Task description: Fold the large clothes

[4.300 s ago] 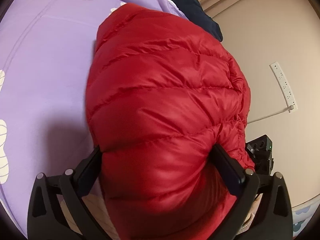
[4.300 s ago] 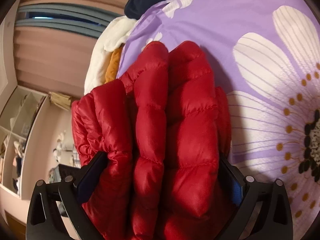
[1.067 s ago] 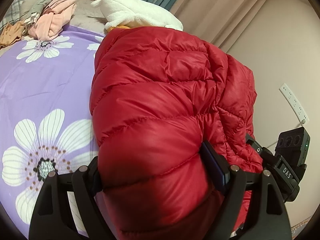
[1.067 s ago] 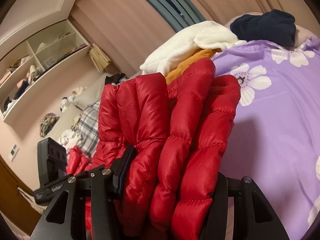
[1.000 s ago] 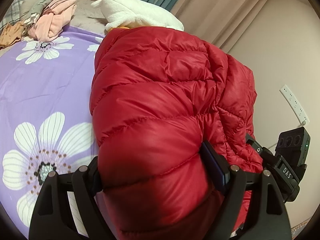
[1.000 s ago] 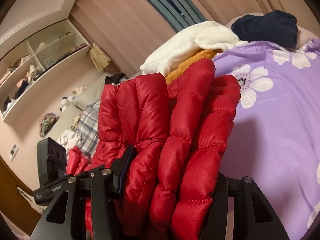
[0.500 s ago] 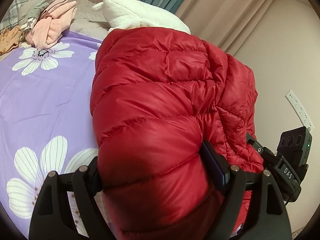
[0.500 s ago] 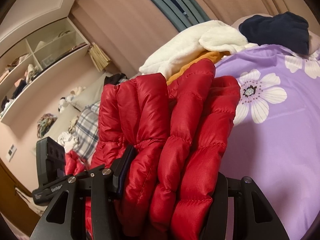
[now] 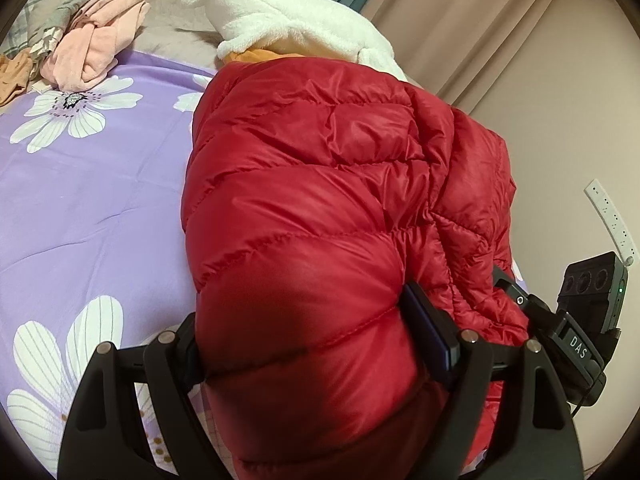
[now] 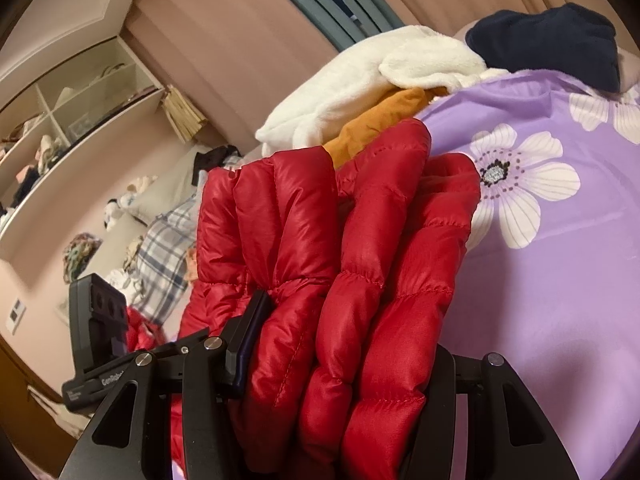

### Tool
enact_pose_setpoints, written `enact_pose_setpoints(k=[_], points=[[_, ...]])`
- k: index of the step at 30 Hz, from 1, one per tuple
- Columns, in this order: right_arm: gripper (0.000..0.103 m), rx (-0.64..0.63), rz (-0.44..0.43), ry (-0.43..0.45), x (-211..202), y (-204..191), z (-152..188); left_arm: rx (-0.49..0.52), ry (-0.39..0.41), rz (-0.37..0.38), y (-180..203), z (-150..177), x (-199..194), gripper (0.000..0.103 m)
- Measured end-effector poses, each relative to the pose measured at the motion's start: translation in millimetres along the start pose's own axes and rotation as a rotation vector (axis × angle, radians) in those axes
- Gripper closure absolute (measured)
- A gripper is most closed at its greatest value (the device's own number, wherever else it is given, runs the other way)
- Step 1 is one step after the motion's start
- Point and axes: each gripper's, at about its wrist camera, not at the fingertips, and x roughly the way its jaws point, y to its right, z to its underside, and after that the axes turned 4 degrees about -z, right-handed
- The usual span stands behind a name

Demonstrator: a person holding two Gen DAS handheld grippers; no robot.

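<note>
A folded red puffer jacket (image 9: pixel 320 208) fills the left wrist view, held over the purple flowered bedsheet (image 9: pixel 92 200). My left gripper (image 9: pixel 316 344) is shut on its thick near end; the jaws squeeze the padding from both sides. In the right wrist view the same red jacket (image 10: pixel 340 260) bulges between the jaws of my right gripper (image 10: pixel 344 364), which is shut on another part of the bundle. The right gripper shows at the lower right of the left wrist view (image 9: pixel 576 320). The jacket's far edge reaches a pile of clothes.
A white fleece garment (image 9: pixel 296 24) over an orange one (image 10: pixel 384 120) lies at the far side of the bed. Pink clothes (image 9: pixel 92 52) lie far left, a navy garment (image 10: pixel 548 44) far right. Curtains, shelves (image 10: pixel 72 112) and a wall power strip (image 9: pixel 608 216) surround the bed.
Both grippers, still shut on the jacket, have carried it forward along the bed toward the white and orange pile. The grip has not changed.
</note>
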Motion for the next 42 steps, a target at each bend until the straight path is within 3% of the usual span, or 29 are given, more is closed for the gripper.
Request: enact_pose_setpoints(k=[11, 34, 42], points=[[0.05, 0.024, 0.01, -0.009, 12.6, 1.7, 0.0, -0.006, -0.013, -0.017, -10.7, -5.2, 18.9, 0.019], [0.05, 0.101, 0.116, -0.082, 26.8, 22.1, 12.1, 0.038, -0.035, -0.083, -19.1, -1.3, 36.0, 0.016], [0.046, 0.121, 0.148, -0.095, 29.1, 23.7, 12.3, 0.047, -0.046, -0.11, -20.6, 0.3, 39.4, 0.012]])
